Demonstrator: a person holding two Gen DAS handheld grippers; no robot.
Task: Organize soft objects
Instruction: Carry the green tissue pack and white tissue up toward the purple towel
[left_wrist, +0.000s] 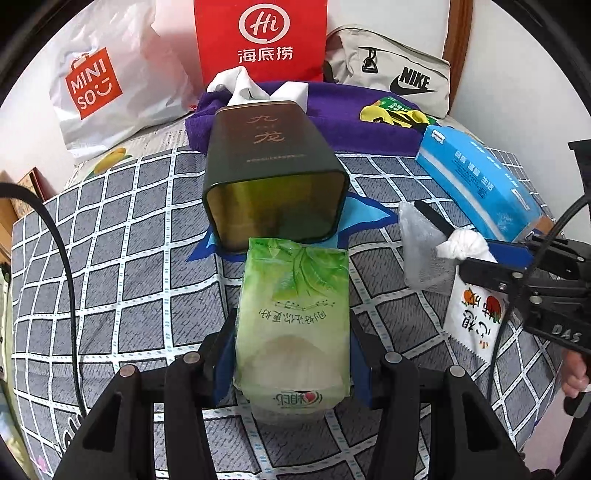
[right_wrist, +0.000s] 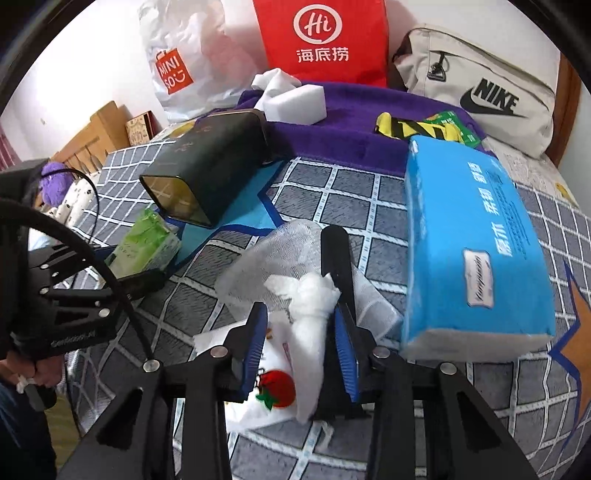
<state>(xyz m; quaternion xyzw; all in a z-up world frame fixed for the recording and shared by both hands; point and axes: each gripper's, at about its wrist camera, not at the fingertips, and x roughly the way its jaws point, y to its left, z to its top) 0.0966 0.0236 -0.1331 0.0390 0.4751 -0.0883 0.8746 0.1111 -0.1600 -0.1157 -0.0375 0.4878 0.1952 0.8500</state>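
Note:
My left gripper (left_wrist: 291, 321) is shut on a green tissue pack (left_wrist: 295, 295), its blue pads pressing both long sides. The pack's far end points at the open mouth of a dark tin (left_wrist: 273, 158) lying on its side on the checked bedspread (left_wrist: 129, 240). My right gripper (right_wrist: 299, 314) straddles a crumpled white tissue wad (right_wrist: 314, 295). The wad rests against the right pad, with a gap to the left pad. Under it lie a clear mesh bag (right_wrist: 284, 243) and a white packet with a strawberry print (right_wrist: 273, 369). In the left wrist view, the right gripper (left_wrist: 458, 247) is at the right.
A blue tissue pack (right_wrist: 472, 240) lies right of the right gripper. Behind the tin, a purple towel (left_wrist: 351, 125) carries white sponges (right_wrist: 303, 99) and a yellow-green packet (left_wrist: 395, 110). A red bag (left_wrist: 262, 37), a Miniso bag (left_wrist: 110, 85) and a Nike bag (left_wrist: 399, 70) line the wall.

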